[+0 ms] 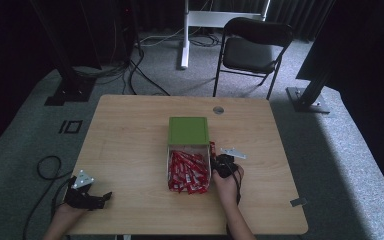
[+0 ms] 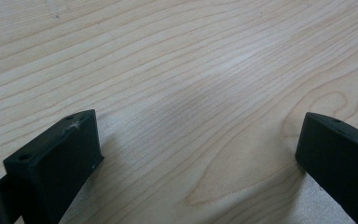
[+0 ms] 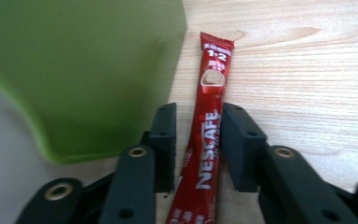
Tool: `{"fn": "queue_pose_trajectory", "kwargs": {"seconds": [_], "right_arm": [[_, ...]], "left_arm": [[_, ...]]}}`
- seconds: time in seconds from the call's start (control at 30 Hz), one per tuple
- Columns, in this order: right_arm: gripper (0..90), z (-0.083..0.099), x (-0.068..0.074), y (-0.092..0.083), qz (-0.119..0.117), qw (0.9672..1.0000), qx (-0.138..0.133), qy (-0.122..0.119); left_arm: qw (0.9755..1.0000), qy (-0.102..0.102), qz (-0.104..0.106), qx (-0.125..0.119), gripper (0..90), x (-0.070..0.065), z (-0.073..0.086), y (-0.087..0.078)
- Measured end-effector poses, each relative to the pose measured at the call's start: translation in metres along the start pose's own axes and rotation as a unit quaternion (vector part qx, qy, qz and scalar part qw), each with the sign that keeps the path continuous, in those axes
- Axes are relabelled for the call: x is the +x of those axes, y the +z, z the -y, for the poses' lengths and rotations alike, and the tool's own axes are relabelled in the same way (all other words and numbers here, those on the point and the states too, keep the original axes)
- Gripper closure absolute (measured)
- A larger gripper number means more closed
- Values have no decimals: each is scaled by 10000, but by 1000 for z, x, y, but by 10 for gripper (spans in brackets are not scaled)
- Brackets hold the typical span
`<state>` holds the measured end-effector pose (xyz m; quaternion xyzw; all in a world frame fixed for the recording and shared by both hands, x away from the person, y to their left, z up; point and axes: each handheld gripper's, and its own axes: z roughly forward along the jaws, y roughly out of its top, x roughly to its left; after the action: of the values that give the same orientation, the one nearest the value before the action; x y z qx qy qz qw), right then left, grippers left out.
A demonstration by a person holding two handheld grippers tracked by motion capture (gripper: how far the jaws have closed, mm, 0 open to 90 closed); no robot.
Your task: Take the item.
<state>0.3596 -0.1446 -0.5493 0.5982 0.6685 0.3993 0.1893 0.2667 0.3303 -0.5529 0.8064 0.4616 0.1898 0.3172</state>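
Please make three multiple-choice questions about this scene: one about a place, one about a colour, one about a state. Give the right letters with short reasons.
1. Where does the red Nescafe stick lie?
A. on the table beside the green lid
B. on the chair
C. under the left gripper

2. What colour is the lid on the far part of the box of sticks?
A. blue
B. green
C. white

3. How do the jaws of the left gripper stand?
A. shut on a stick
B. shut on nothing
C. wide apart over bare wood

Answers:
1 A: the right gripper view shows the stick flat on the wood next to the green lid, between the jaws of the right gripper.
2 B: the high view shows it green.
3 C: only the table lies between them.
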Motion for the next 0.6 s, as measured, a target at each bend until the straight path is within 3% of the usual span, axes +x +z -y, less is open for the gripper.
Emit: {"fn": "queue_pose_trajectory", "kwargs": {"seconds": [0.3,0.6], "right_arm": [[599,-8,-8,-22,-156,9993,-326,-62],[522,-14,-18,-35,-153,9985,-494,-174]], "left_arm": [[10000,2,0,1,7,0,0,0],[10000,1,0,0,7,0,0,0]]}}
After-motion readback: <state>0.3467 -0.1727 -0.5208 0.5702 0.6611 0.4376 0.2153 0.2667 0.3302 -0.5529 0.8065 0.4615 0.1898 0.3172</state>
